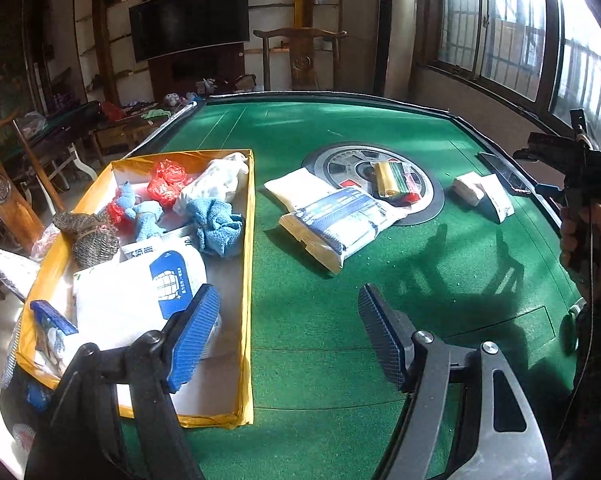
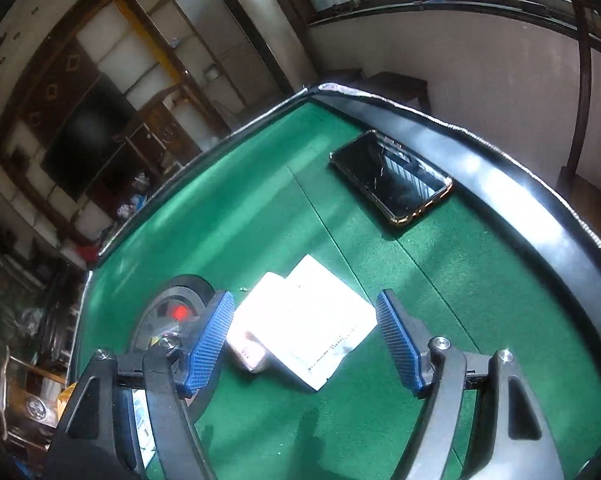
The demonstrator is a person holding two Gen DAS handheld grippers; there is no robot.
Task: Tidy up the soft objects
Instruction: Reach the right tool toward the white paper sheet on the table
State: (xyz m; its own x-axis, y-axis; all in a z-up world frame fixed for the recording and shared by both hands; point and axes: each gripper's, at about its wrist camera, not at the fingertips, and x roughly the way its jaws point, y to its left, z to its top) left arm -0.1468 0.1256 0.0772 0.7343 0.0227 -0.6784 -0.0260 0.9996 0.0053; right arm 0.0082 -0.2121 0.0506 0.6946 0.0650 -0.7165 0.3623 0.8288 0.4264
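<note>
A yellow-walled box on the green table holds soft things: blue cloths, red plastic bags, a white cloth roll, a brown net bundle and a white packet with a blue label. My left gripper is open and empty above the box's right wall. On the felt lie a blue-and-white tissue pack, a white pack and a small yellow-green packet. My right gripper is open, above two white packs, which also show in the left wrist view.
A black phone lies by the table's raised black rim. A round grey hub sits in the table's middle. Chairs, shelves and a television stand beyond the far edge. My right hand-held gripper shows at the right in the left wrist view.
</note>
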